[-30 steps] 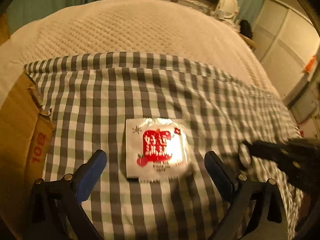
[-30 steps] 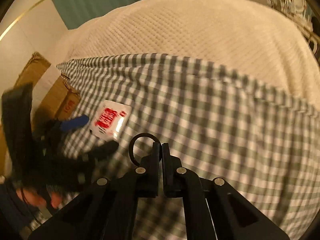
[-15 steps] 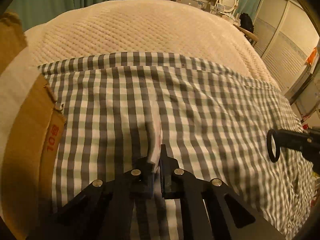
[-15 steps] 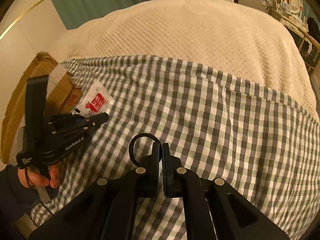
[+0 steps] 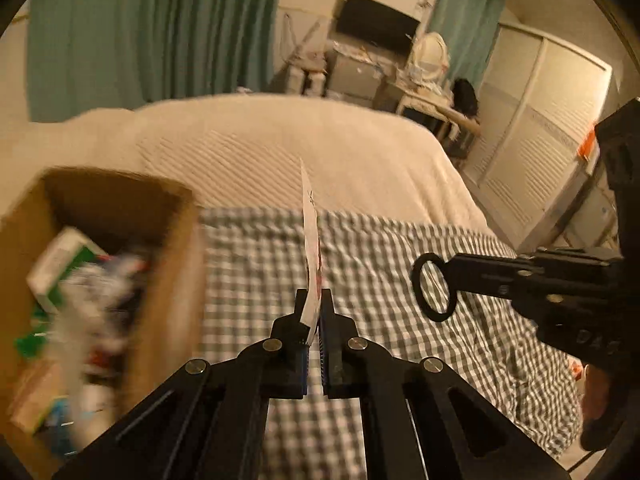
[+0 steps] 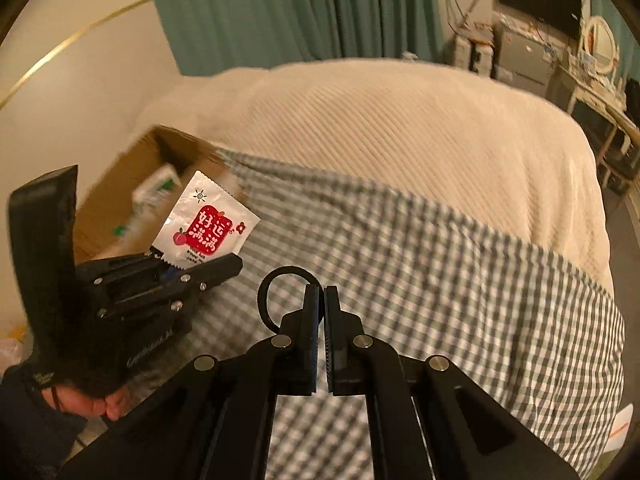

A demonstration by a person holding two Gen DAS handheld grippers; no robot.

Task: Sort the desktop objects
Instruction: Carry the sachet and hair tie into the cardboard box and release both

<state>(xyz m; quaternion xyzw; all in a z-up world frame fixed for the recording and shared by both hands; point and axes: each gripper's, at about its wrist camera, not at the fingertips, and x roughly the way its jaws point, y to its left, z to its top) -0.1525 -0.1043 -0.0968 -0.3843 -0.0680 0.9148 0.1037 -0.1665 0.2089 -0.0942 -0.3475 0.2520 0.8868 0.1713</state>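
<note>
The left gripper (image 6: 192, 266) pinches a sachet (image 6: 206, 226) by its bottom edge, held upright in the air beside the box (image 5: 168, 240). It looks light, thin, floppy and slick, so an edge grip suits. The right gripper (image 6: 322, 300) clamps a black ring (image 6: 266, 292).

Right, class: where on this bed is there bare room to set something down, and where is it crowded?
The checked cloth is bare from the cardboard box across to the right edge, and the cream blanket behind it is bare too. The box is crowded with packets. Both claws hover above the cloth: left claw holding the sachet, right claw holding a black ring.
</note>
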